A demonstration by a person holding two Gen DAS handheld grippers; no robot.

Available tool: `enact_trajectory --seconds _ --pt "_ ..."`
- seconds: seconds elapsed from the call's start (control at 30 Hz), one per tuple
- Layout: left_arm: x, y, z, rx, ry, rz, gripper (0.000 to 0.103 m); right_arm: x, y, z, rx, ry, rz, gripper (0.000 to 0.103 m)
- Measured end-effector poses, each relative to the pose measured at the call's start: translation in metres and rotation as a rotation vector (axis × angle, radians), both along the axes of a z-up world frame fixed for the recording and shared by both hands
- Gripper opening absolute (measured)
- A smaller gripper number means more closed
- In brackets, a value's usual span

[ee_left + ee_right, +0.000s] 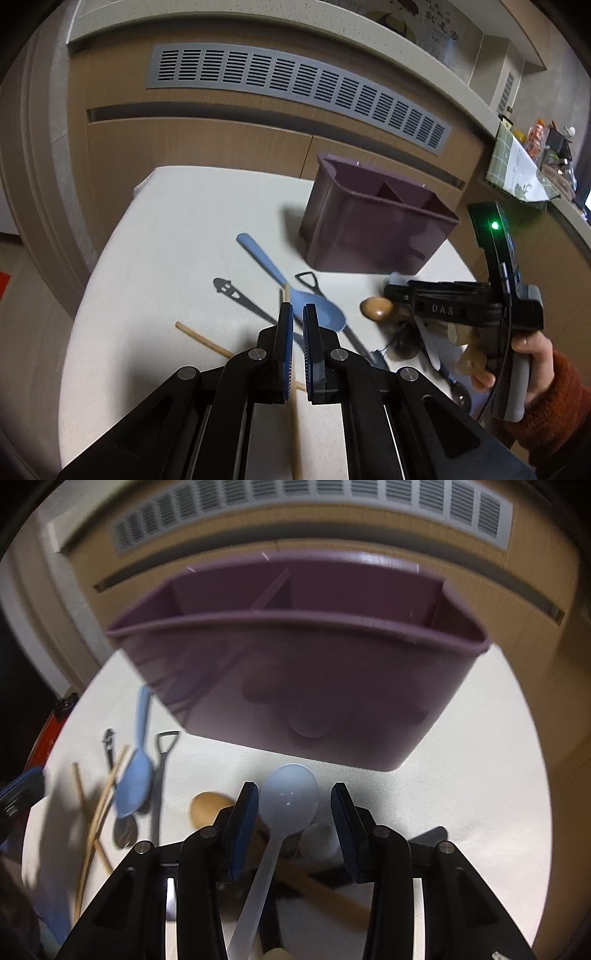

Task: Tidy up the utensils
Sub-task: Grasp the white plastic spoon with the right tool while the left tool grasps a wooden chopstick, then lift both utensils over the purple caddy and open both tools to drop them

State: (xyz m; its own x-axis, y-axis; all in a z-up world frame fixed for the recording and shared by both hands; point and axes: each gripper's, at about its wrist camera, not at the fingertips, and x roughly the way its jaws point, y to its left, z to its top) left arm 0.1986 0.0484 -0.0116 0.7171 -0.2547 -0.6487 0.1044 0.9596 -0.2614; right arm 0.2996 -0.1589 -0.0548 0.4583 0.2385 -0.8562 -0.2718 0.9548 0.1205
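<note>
White cloth covers the table (155, 258); wood cabinets with a grey vent (295, 88) stand behind it.

Left wrist view: my left gripper (298, 325) has its jaws nearly together around a wooden chopstick (295, 424); I cannot tell if the pads actually touch it. The purple caddy (373, 218) stands at 1 o'clock. A blue spoon (288, 284) lies just ahead at 12, a black utensil (240, 297) at 11. My right gripper (399, 291) sits at 3 o'clock over the utensil pile.

Right wrist view: my right gripper (291, 808) has its jaws released, straddling a white spoon (284, 812) without touching it. A wooden spoon (207, 808) crosses beneath. The caddy (295, 686) fills 12 o'clock, chopsticks (99, 805) at 9.
</note>
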Motion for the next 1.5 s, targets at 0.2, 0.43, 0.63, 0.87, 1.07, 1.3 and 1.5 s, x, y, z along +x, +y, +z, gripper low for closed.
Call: enact_trajectory --seconds 0.2,0.43,0.63,0.87,1.07,1.3,1.5 --pt "0.011 -0.005 -0.022 0.005 0.097 -0.030 0.019 -0.014 0.001 0.007 -0.007 -0.043 0.046 0.031" --pt "0.032 -0.021 -0.041 0.079 0.182 -0.011 0.029 -0.066 -0.026 0.037 -0.014 -0.206 0.039 0.031" --pt "0.059 -0.026 -0.046 0.125 0.252 0.004 0.007 -0.088 -0.039 0.056 -0.050 -0.310 0.037 0.031" --pt "0.011 -0.020 0.018 0.024 0.039 0.018 0.005 -0.100 -0.064 0.087 0.024 -0.406 0.029 0.031" --pt "-0.011 -0.032 0.094 -0.044 -0.164 -0.007 0.005 -0.096 -0.075 0.100 0.110 -0.419 0.018 0.031" --pt "0.005 -0.045 0.214 -0.100 -0.618 0.027 0.005 -0.082 -0.077 0.219 0.164 -0.850 -0.067 0.032" --pt "0.073 -0.052 0.190 -0.107 -0.593 0.051 0.005 -0.017 -0.075 0.210 0.196 -0.830 -0.094 0.033"
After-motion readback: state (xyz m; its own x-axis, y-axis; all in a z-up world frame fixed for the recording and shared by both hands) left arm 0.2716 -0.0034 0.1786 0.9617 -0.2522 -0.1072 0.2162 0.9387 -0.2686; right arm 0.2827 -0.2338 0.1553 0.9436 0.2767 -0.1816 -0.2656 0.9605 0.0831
